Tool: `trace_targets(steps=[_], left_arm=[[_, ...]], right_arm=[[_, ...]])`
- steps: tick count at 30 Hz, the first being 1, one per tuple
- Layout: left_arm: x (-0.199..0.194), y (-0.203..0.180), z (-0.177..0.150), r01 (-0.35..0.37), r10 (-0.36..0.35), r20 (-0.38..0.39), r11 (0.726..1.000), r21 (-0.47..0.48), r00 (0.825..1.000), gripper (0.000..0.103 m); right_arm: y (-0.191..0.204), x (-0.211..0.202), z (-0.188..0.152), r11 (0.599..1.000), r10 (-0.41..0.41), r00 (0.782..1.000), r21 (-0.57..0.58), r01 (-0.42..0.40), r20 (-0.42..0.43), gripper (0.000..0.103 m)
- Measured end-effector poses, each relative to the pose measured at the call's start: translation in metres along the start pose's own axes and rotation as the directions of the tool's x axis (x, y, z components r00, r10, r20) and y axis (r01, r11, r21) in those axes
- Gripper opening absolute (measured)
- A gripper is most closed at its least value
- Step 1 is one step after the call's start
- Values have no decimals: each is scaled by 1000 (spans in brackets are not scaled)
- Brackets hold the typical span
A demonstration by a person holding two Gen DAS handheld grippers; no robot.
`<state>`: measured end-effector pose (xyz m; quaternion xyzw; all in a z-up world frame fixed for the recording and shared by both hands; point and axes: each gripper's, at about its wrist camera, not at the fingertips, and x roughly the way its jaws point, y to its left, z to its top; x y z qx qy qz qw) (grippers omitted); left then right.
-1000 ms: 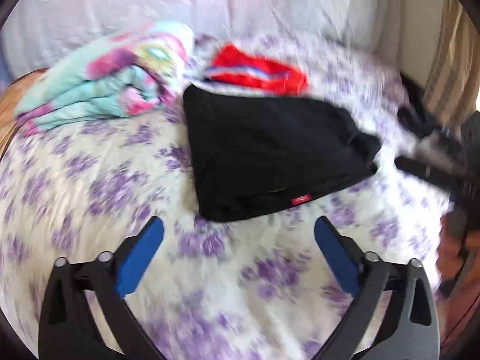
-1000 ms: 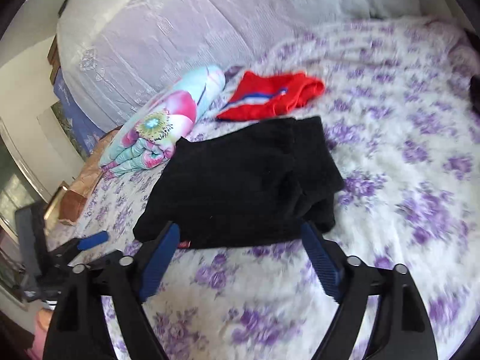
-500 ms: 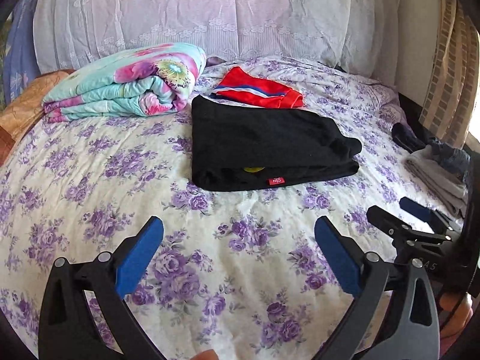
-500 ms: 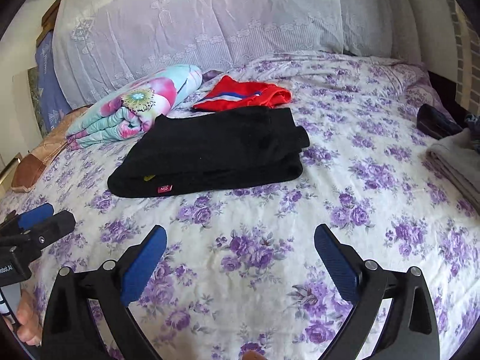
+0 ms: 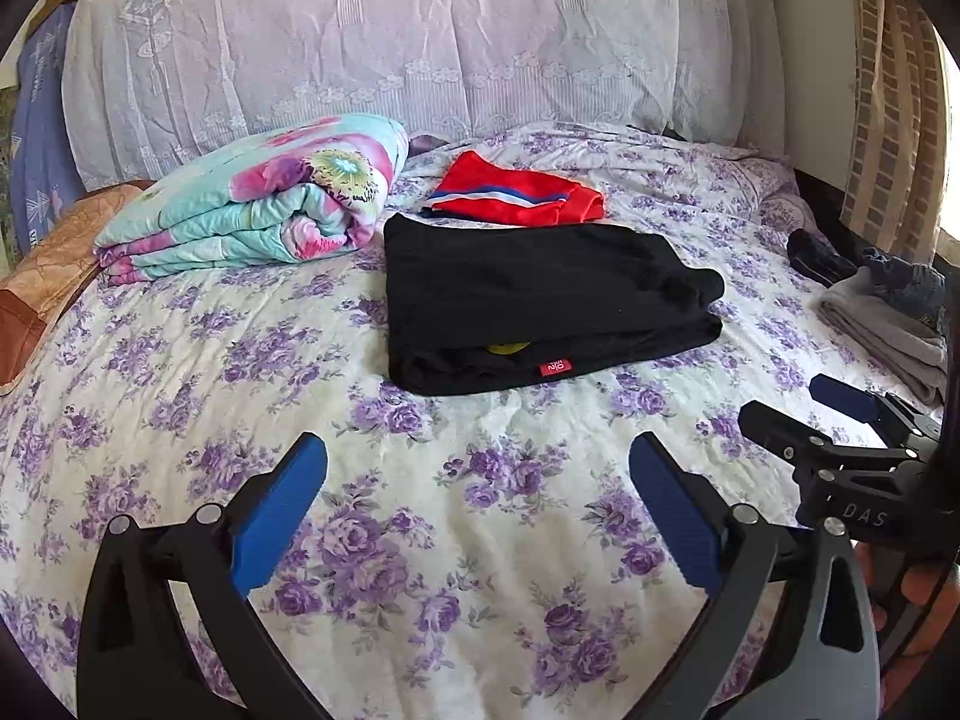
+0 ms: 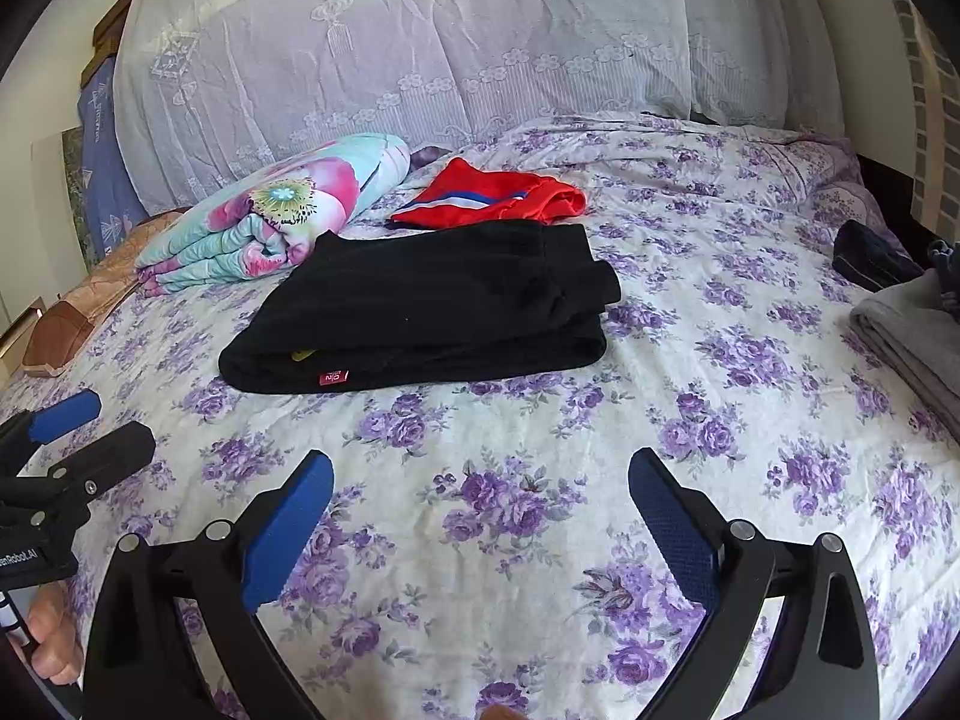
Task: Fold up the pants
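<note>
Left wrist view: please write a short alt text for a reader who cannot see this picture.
Black pants lie folded on a purple-flowered bedsheet, ahead of the open, empty left gripper. Behind them lie a red garment and a folded floral blanket; the right gripper shows at the right edge.

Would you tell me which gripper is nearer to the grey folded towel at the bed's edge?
Right. The right gripper hovers open just in front of the grey folded towel; the left gripper, also open, sits across the bed.
</note>
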<state>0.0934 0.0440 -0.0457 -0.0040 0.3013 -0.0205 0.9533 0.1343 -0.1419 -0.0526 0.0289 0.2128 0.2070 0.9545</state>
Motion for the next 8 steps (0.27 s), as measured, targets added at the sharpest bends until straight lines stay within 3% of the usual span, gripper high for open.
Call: trace_targets(steps=[8], left_arm=[[8, 8, 0, 5, -6, -42, 999, -36, 999, 99]], right_arm=[[1, 1, 0, 1000, 3, 1000, -6, -3, -1, 99]])
